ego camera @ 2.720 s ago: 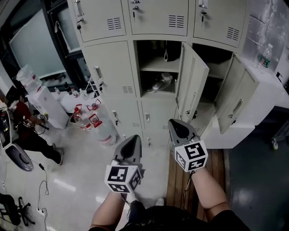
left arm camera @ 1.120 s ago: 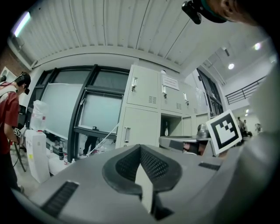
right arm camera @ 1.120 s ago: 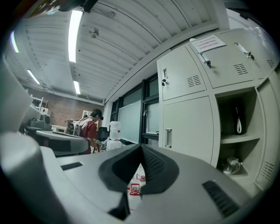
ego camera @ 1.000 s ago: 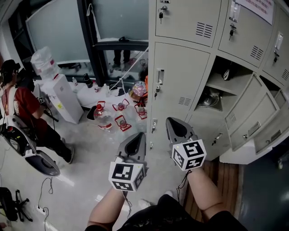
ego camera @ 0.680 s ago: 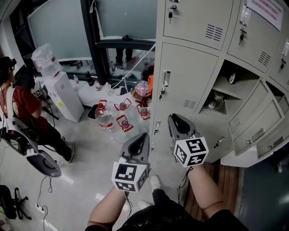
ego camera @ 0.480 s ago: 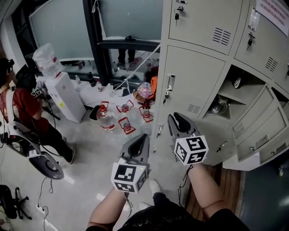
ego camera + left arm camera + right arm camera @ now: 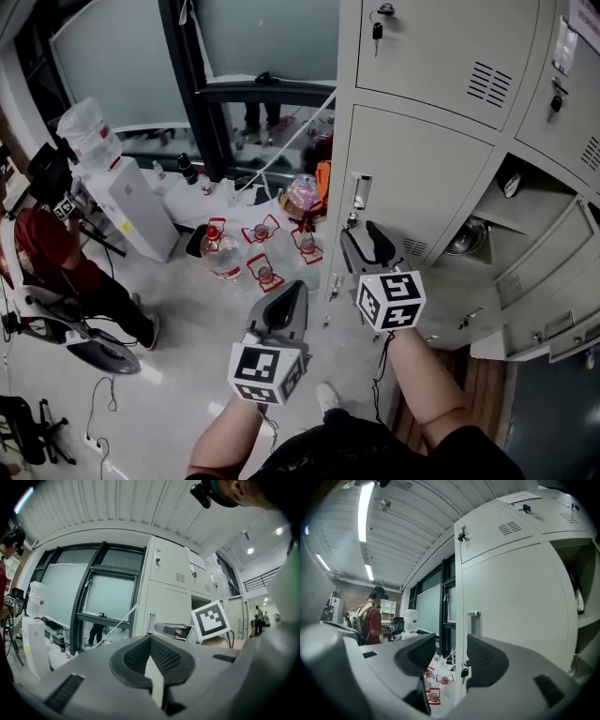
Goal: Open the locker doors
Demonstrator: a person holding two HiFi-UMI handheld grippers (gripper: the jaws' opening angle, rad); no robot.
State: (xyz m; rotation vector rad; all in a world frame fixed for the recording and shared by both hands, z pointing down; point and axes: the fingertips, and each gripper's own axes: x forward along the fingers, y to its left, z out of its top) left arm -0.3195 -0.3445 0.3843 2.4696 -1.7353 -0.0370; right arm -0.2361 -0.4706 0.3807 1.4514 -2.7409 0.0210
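A closed grey locker door [image 7: 427,173] fills the left column of the locker bank, with a vertical handle [image 7: 361,191] and a key [image 7: 352,220] hanging below it. My right gripper [image 7: 363,242] points at that handle from just short of it. Its jaws have just been opening and stand open with nothing between them. In the right gripper view the handle [image 7: 475,622] and key [image 7: 464,672] show beyond the gap of the right gripper [image 7: 451,656]. My left gripper [image 7: 289,298] hangs lower and to the left, shut and empty; its pads [image 7: 161,653] meet in the left gripper view.
Two locker doors [image 7: 548,272] stand open at the right. Water bottles with red handles [image 7: 225,251] sit on the floor left of the lockers, beside a white dispenser [image 7: 127,202]. A person in red [image 7: 52,258] sits at the far left. Cables [image 7: 103,403] lie across the floor.
Both grippers have moved left along the lockers to the closed left-column door. The right gripper's jaws have gone from shut to open. The open doors have slid to the right edge.
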